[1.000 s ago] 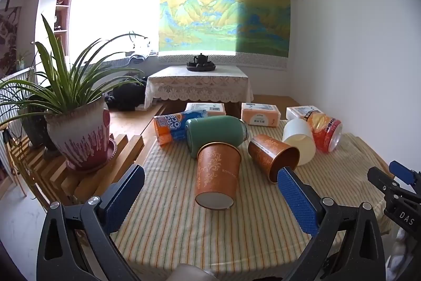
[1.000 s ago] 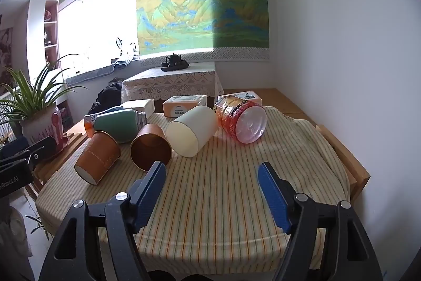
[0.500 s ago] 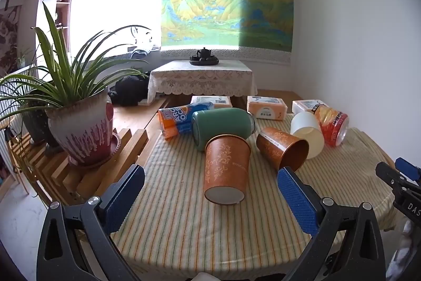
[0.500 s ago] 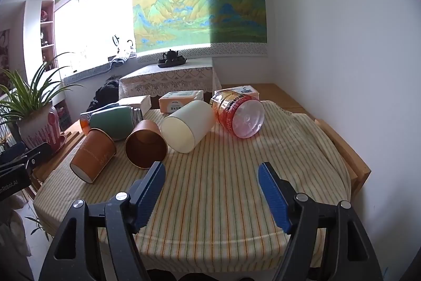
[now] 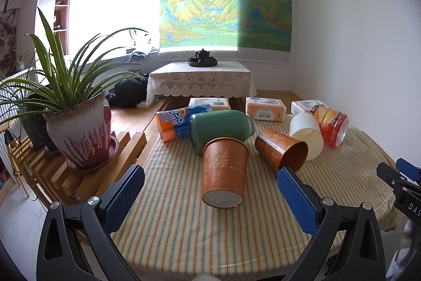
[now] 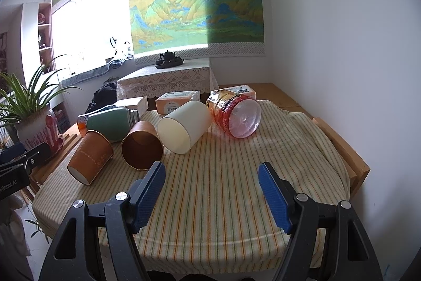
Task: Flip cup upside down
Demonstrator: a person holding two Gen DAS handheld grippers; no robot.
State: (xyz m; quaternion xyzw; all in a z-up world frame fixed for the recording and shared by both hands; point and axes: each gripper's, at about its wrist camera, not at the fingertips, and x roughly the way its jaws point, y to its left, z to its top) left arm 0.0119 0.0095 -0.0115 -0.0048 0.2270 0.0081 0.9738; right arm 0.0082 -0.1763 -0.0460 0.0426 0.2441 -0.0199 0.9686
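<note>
Several cups lie on their sides on the striped tablecloth [image 5: 171, 223]. An orange patterned cup [image 5: 225, 171] lies base toward me, right in front of my open, empty left gripper [image 5: 210, 191]; it also shows in the right wrist view [image 6: 90, 159]. A second orange cup [image 5: 281, 150] lies mouth toward me, also seen from the right [image 6: 142, 146]. A white cup [image 5: 306, 134] [image 6: 184, 128] and a green tumbler [image 5: 221, 127] [image 6: 111, 123] lie behind. My right gripper [image 6: 211, 188] is open and empty above bare cloth.
A clear snack jar [image 6: 235, 113] and an orange-blue bottle [image 5: 175, 121] lie among the cups. Tissue packs [image 5: 265, 109] sit at the table's far edge. A potted plant [image 5: 79, 128] stands on a wooden rack to the left. A wall is on the right.
Both grippers have drawn back and risen slightly, so the cups look a little farther and lower. Nothing on the table moved. Both grippers stay open.
</note>
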